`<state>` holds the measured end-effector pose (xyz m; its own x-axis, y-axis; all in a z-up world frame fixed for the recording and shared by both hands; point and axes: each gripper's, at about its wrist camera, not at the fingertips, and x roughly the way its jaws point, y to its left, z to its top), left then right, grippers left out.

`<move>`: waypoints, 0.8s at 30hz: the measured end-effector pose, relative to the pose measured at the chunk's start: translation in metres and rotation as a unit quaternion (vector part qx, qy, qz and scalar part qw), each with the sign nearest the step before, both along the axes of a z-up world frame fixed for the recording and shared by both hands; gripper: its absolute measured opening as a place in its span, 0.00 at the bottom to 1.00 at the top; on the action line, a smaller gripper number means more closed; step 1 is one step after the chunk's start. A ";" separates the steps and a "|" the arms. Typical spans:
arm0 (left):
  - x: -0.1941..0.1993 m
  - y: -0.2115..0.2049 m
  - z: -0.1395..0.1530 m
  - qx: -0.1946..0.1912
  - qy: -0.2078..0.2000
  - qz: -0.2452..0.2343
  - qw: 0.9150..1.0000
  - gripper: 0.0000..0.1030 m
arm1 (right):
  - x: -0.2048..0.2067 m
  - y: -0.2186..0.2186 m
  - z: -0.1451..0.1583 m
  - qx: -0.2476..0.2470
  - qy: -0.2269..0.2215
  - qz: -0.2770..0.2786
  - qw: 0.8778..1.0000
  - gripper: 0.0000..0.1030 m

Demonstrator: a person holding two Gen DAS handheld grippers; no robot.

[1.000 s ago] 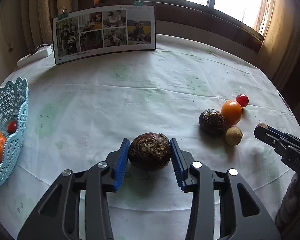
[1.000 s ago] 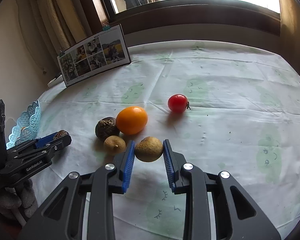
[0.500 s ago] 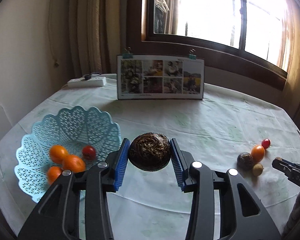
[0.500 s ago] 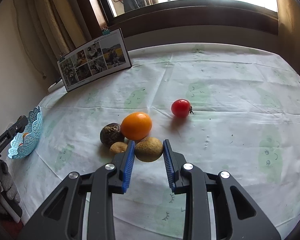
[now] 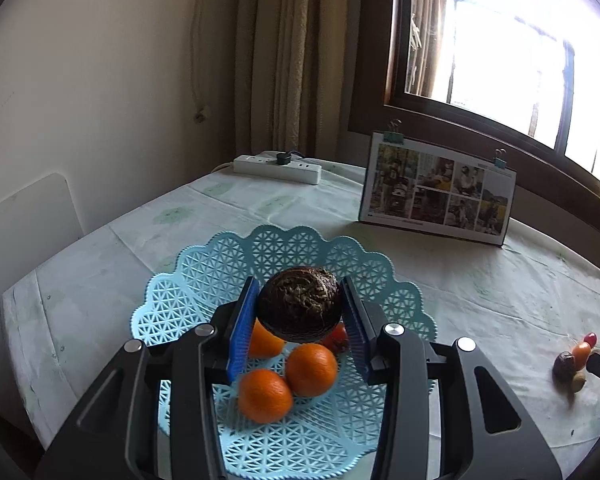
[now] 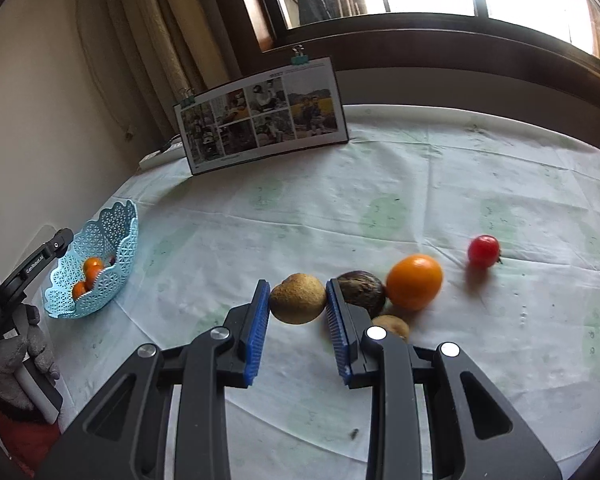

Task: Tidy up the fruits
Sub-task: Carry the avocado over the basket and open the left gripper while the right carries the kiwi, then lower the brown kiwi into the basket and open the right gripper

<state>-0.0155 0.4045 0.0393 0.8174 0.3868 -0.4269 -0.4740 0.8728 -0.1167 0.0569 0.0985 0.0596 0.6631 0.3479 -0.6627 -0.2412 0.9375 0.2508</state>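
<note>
My left gripper (image 5: 300, 322) is shut on a dark wrinkled fruit (image 5: 300, 308) and holds it above the light blue lattice basket (image 5: 204, 280). Inside the basket lie oranges (image 5: 265, 395) and a small red fruit (image 5: 338, 338). My right gripper (image 6: 298, 312) is shut on a tan brown fruit (image 6: 298, 298), lifted over the tablecloth. Just right of it on the table sit another dark wrinkled fruit (image 6: 360, 288), an orange (image 6: 414, 282), a small tan fruit (image 6: 392, 326) and a red tomato (image 6: 483, 251). In the right wrist view the basket (image 6: 96, 268) is far left.
A photo board (image 5: 436, 190) stands at the back of the round table. A white power strip (image 5: 278, 168) lies near the wall and curtain. A gloved hand (image 6: 18, 360) holds the left gripper's handle at the table's left edge.
My left gripper carried the dark fruit leftward from the table's middle to above the basket. My right gripper lifted the tan fruit and shifted left, away from the fruit cluster.
</note>
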 end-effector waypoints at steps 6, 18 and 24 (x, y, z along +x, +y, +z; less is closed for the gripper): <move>-0.019 0.032 -0.002 0.002 -0.028 0.065 0.997 0.80 | 0.007 0.051 0.006 -0.007 -0.002 0.046 0.999 0.28; -0.032 0.061 -0.006 -0.006 -0.021 0.081 0.996 0.86 | 0.013 0.167 0.028 -0.001 -0.022 0.159 0.987 0.28; -0.036 0.067 -0.009 -0.012 -0.018 0.081 0.997 0.89 | 0.013 0.207 0.029 -0.003 -0.022 0.195 0.981 0.28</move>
<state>-0.0517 0.4712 0.0302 0.7604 0.5041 -0.4094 -0.6030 0.7822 -0.1568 0.0696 0.3052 0.0882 0.5087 0.5766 -0.6394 -0.5924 0.7733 0.2260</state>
